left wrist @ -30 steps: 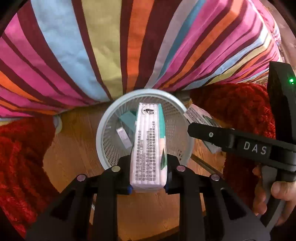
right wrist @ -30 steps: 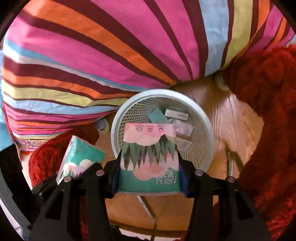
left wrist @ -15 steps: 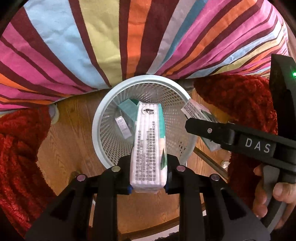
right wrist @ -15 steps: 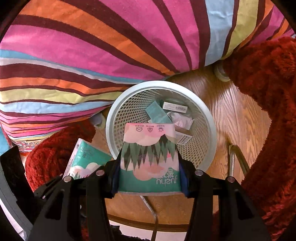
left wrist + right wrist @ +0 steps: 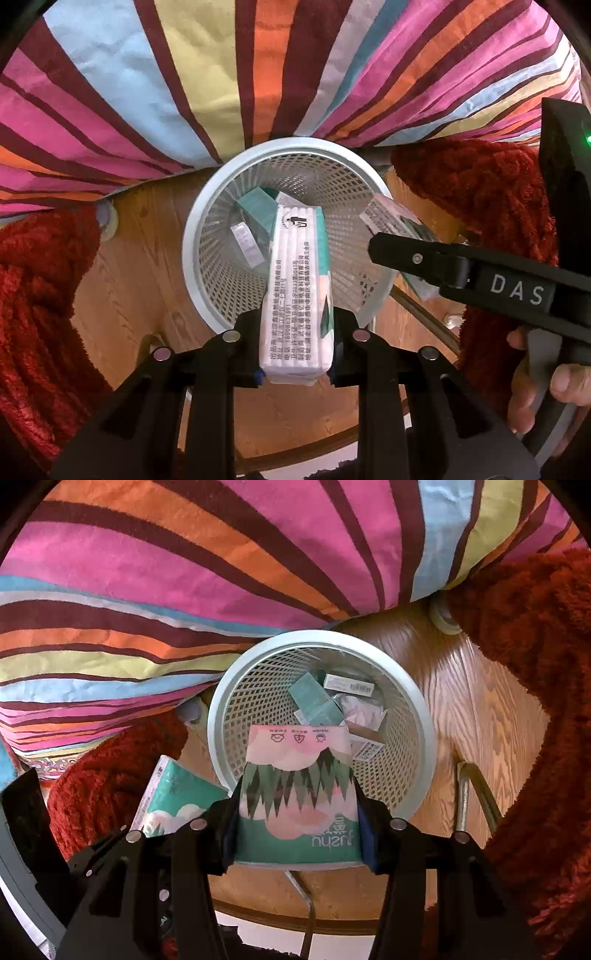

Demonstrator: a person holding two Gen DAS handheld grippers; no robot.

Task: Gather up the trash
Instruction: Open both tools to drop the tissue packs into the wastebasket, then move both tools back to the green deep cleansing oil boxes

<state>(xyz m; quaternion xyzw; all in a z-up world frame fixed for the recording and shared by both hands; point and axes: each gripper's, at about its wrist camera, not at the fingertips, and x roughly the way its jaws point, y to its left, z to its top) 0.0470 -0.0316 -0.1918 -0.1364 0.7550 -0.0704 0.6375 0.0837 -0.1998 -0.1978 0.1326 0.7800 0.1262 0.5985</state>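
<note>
A white mesh wastebasket [image 5: 207, 236] stands on the wooden floor below both grippers; it also shows in the right wrist view [image 5: 421, 716]. Several packets and wrappers lie inside. My left gripper [image 5: 295, 334] is shut on a tissue pack [image 5: 297, 291], held edge-on above the basket's near rim. My right gripper [image 5: 297, 827] is shut on a green and pink tissue pack [image 5: 299, 794] above the basket's near rim. The right gripper also shows at the right of the left wrist view [image 5: 458, 266]. The left pack appears at the left of the right wrist view [image 5: 173, 797].
A striped cushion [image 5: 221, 74] hangs over the basket's far side. Red fluffy fabric [image 5: 37, 295] flanks the basket left and right [image 5: 535, 738]. A metal chair frame [image 5: 476, 794] runs along the floor beside the basket.
Both grippers have moved forward and over the basket with their tissue packs; the basket now sits lower and nearer in both views. Both grips are unchanged.
</note>
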